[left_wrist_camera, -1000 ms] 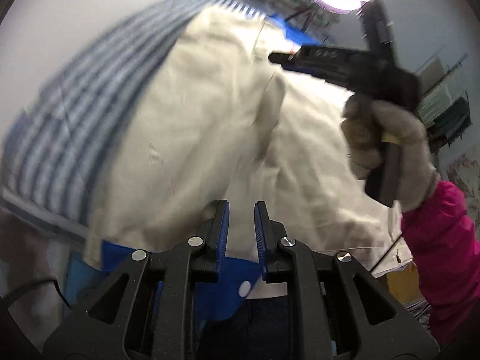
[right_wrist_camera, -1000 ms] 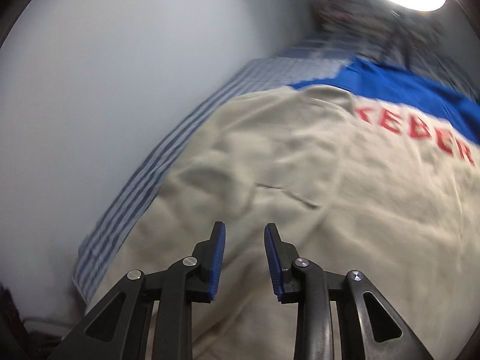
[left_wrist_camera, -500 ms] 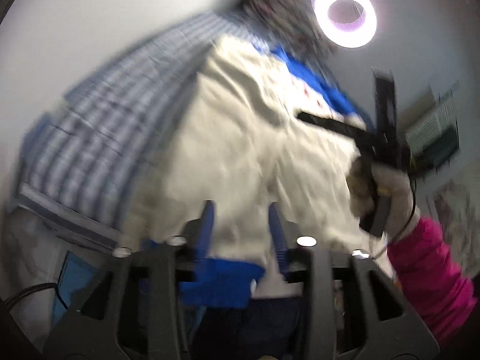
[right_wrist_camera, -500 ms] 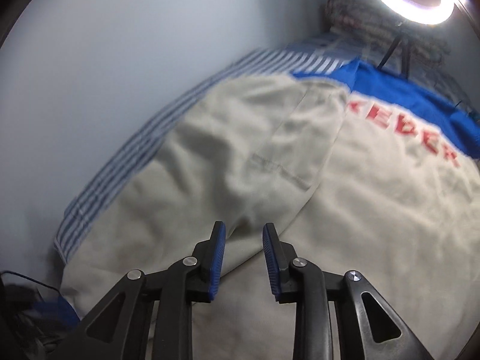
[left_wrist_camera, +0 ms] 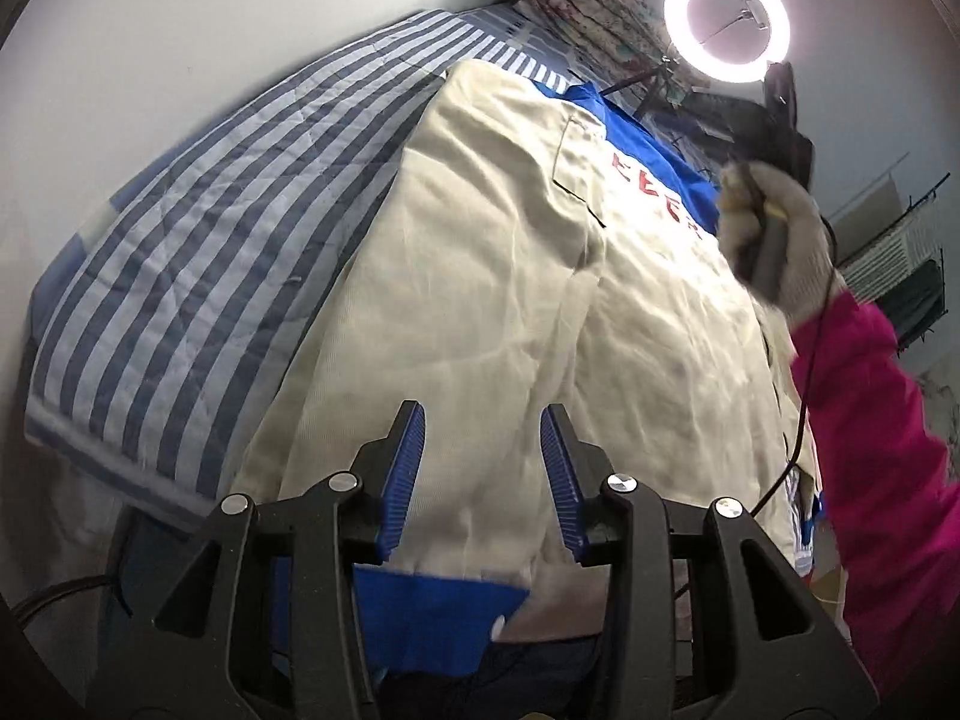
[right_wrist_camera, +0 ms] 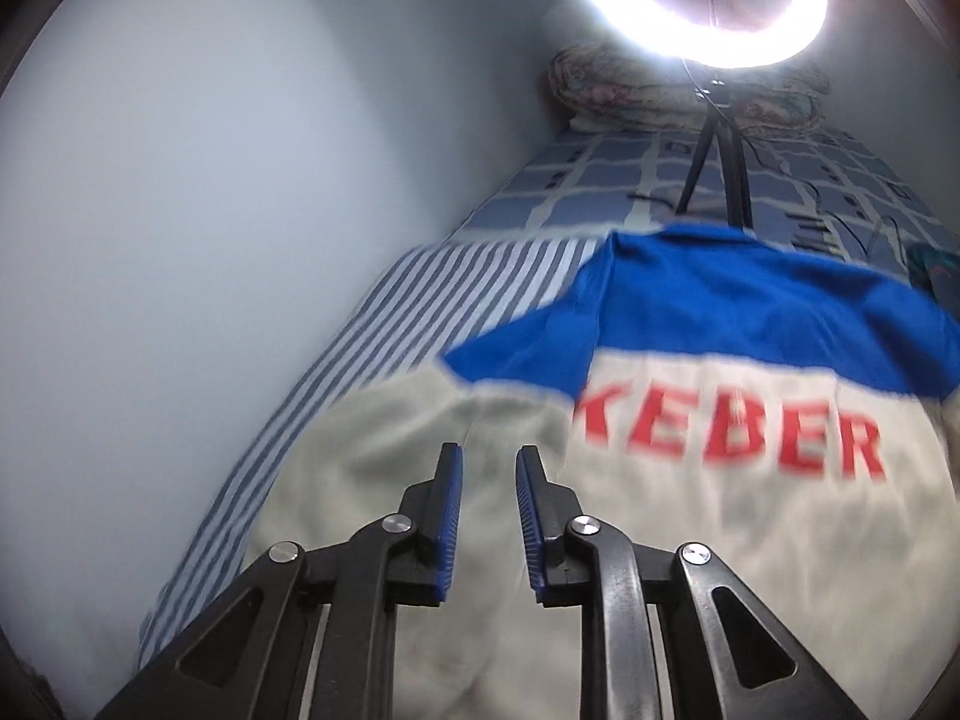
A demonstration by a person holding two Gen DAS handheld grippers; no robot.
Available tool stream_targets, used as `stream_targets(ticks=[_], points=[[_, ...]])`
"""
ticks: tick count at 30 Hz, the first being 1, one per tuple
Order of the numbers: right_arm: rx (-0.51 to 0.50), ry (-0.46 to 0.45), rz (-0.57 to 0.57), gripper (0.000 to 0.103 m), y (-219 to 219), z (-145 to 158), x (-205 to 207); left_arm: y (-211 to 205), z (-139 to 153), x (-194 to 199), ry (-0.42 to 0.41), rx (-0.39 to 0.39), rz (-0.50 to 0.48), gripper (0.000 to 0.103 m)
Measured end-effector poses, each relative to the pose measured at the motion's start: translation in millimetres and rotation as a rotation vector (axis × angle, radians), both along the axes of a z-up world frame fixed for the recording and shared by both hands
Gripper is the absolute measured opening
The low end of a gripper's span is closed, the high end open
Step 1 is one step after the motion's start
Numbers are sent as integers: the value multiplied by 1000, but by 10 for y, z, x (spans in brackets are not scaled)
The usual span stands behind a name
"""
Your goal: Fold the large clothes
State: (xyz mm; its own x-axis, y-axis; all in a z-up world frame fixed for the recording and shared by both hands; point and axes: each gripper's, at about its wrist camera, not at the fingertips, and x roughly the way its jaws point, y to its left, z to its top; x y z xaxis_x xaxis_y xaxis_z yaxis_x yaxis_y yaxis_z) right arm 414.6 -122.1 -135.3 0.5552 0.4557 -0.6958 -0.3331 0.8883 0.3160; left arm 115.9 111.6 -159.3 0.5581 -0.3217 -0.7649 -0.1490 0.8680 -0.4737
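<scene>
One large beige garment (left_wrist_camera: 492,276) lies spread flat on the striped bedspread (left_wrist_camera: 198,252), its long axis running from the near bed edge toward the ring light (left_wrist_camera: 727,21), with the blue band and red lettering (right_wrist_camera: 732,432) at the end nearest that light. The left gripper (left_wrist_camera: 483,462) hovers over the garment's near hem, jaws wide with nothing between them. The right gripper (right_wrist_camera: 487,498) hovers nearer the light, jaws narrowly parted and empty.

The left gripper (left_wrist_camera: 482,468), jaws apart, hovers over the beige jacket (left_wrist_camera: 498,300) spread on the striped bedcover (left_wrist_camera: 210,228).
</scene>
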Motion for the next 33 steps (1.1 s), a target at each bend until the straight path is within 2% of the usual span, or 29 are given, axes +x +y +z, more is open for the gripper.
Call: stream_targets(ticks=[5, 8, 11, 12, 13, 15, 17, 19, 21, 24, 28, 31, 33], points=[[2, -7, 61, 16, 312, -188, 634, 90, -194, 194, 47, 14, 35, 40], [-11, -7, 79, 16, 418, -411, 960, 117, -348, 273, 88, 3, 44, 40], [-76, 82, -45, 16, 238, -886, 1318, 89, -413, 305, 100, 14, 40, 40], [-100, 129, -97, 11, 144, -1062, 1409, 66, -406, 308, 94, 27, 34, 40], [-57, 165, -116, 3, 39, -1194, 1458, 48, -401, 310, 90, 37, 31, 40], [66, 169, -136, 4, -141, -1221, 1459, 40, -400, 304, 84, 33, 36, 40], [91, 177, -134, 9, -193, -1185, 1455, 44, -398, 306, 77, 20, 40, 40], [90, 155, -132, 24, -213, -1065, 1376, 77, -349, 282, 59, -10, 44, 40], [99, 142, -127, 24, -242, -933, 1252, 117, -240, 234, 32, -5, 43, 40], [113, 124, -94, 24, -273, -690, 964, 246, -109, 179, -6, -13, 35, 59], [89, 91, -30, 24, -296, -321, 489, 562, -167, 70, 3, -81, 103, 59], [71, 86, 30, 24, -245, -31, -11, 811, -298, 19, 32, -164, 148, 59], [53, 87, 81, 24, -189, 54, -363, 903, -366, -8, 51, -195, 163, 59]])
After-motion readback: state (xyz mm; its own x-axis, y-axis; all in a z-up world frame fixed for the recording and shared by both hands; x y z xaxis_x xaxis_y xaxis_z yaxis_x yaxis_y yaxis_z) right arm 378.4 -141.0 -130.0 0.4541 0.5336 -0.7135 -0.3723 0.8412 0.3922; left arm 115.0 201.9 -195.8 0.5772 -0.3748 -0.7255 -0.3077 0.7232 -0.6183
